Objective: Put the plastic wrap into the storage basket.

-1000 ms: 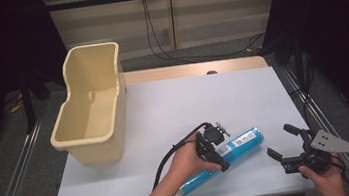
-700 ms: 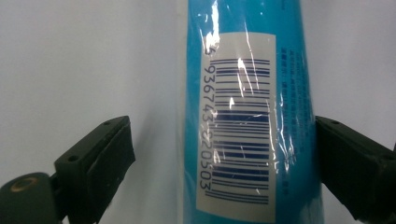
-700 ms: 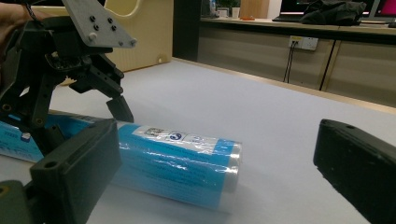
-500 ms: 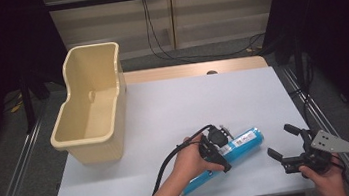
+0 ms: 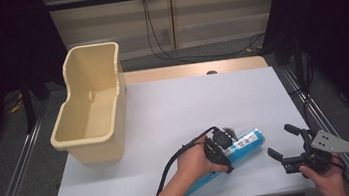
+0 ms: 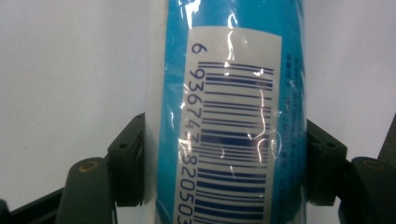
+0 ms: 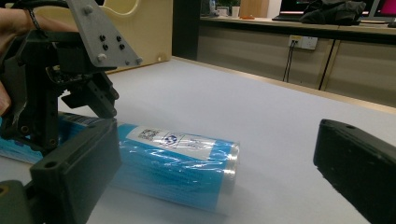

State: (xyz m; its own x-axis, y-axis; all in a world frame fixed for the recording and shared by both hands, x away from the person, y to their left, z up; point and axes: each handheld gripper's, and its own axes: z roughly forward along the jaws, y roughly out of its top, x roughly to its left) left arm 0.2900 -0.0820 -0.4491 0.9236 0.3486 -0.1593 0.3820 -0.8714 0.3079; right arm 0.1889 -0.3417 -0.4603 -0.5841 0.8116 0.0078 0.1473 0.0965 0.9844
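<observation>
A blue plastic-wrapped roll [image 5: 245, 143] with a white barcode label lies on the white table [image 5: 203, 99] near its front edge. My left gripper [image 5: 223, 146] comes down on its middle. The jaws have just been closing and now stand shut on the roll [image 6: 233, 107], one pad [image 6: 132, 163] pressed to each side of it. My right gripper [image 5: 281, 140] rests to the right of the roll, open, jaws apart with nothing between them. In the right gripper view the roll [image 7: 177, 161] lies just ahead, with the left gripper [image 7: 60, 84] on it.
A tall beige plastic bin [image 5: 90, 106] stands at the table's left edge, open at the top. A wooden strip [image 5: 194, 69] runs along the far edge. Cables hang behind the table.
The left gripper has settled a little lower over the blue roll and closed on it. The right gripper has not moved.
</observation>
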